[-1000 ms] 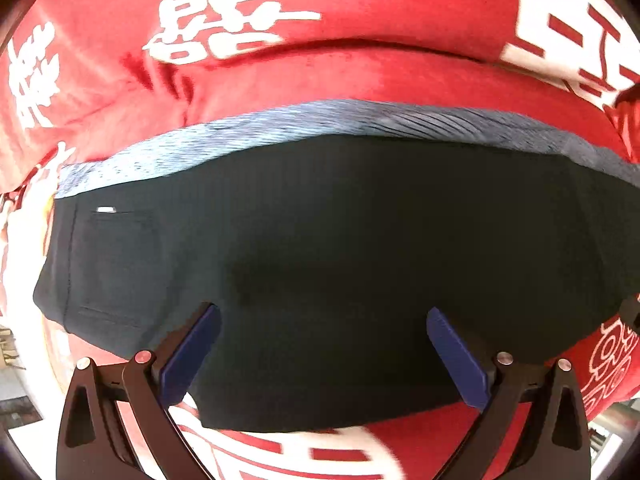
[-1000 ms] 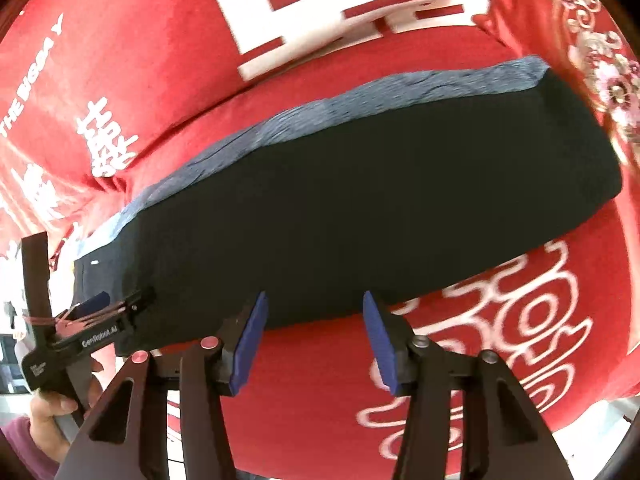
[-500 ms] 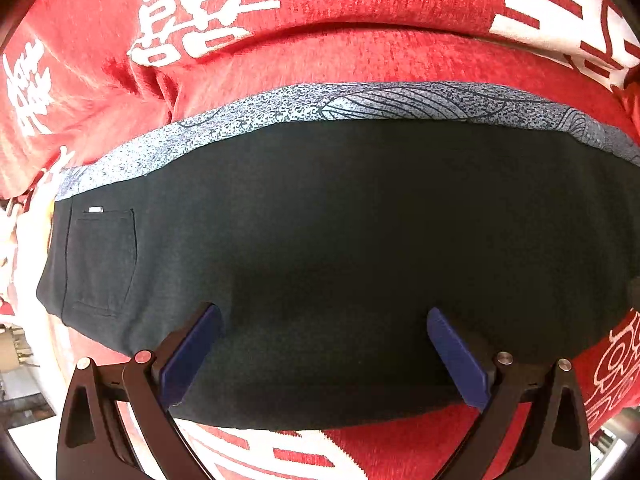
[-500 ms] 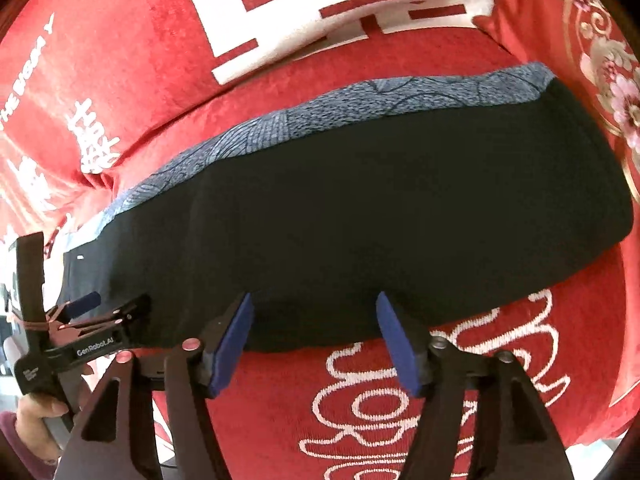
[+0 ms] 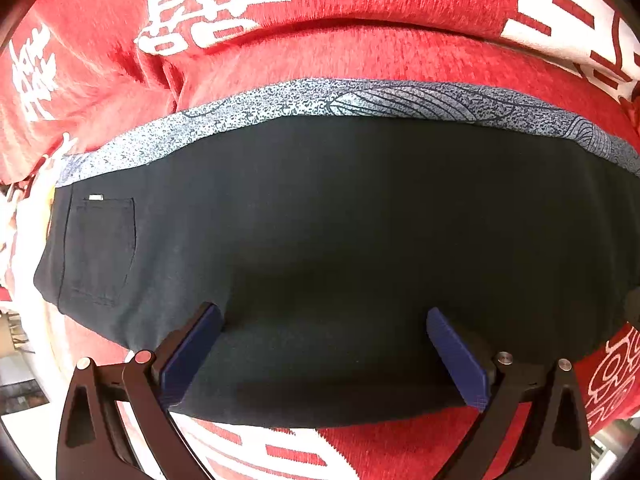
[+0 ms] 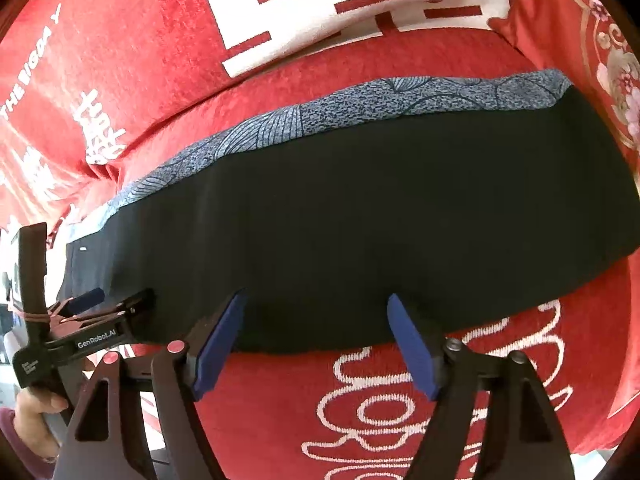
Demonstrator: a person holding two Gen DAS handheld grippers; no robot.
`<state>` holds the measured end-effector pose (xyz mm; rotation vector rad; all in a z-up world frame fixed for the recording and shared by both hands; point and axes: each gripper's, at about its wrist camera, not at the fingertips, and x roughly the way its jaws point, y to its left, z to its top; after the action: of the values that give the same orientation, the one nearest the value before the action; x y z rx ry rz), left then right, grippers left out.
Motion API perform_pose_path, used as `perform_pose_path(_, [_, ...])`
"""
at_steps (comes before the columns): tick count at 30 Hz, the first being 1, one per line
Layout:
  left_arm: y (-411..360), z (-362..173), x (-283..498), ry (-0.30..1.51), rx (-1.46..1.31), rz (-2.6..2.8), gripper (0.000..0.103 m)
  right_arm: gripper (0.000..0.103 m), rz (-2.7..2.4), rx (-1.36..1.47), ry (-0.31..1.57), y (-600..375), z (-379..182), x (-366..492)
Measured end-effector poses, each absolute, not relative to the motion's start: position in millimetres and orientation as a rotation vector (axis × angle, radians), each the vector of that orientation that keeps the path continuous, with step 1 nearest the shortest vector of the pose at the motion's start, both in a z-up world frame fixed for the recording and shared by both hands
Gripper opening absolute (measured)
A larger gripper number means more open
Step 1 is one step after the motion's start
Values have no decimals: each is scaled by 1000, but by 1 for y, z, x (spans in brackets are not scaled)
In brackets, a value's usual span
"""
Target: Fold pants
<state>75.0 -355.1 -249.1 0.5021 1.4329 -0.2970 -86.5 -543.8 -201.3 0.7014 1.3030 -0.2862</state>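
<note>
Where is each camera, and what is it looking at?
Left wrist view: sits on the left gripper, looking forward over the dark pants toward the pocket end; its open jaws show.
Right wrist view: sits on the right gripper, looking at the pants' near edge on the red cover; its open jaws, the left gripper and the person's hand show.
Both share: the pants and their patterned strip.

Home setting: red plush blanket with white Chinese characters (image 5: pixel 360 52), red embroidered floral cushion (image 6: pixel 592 40) — sofa or bed.
</note>
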Motion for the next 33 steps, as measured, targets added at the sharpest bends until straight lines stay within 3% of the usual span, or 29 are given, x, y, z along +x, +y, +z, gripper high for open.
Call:
perform_pose_path(16, [-362, -246, 71, 1407, 569, -327, 103, 78, -324, 838, 1230, -554, -199, -98])
perform_pose_path(22, [-362, -245, 70, 1407, 561, -322, 103, 77, -502, 854, 1108, -593, -166, -143])
perform_pose_path(26, [-364, -245, 68, 1387, 585, -316, 103, 57, -724, 970, 1092, -643, -175, -192])
perform_pose_path(28, [-365, -244, 66, 1375, 600, -320, 103, 54, -776, 1037, 1077, -661, -186, -209])
perform_pose_path(30, [-367, -244, 65, 1372, 614, -321, 103, 45, -810, 1060, 1071, -673, -195, -216])
perform_pose_path(32, [-369, -244, 65, 1371, 630, -323, 103, 10, -779, 1086, 1042, -679, -196, -213])
perform_pose_path(33, [-369, -243, 64, 1369, 637, -325, 103, 10, -768, 1049, 1035, -679, -189, -206])
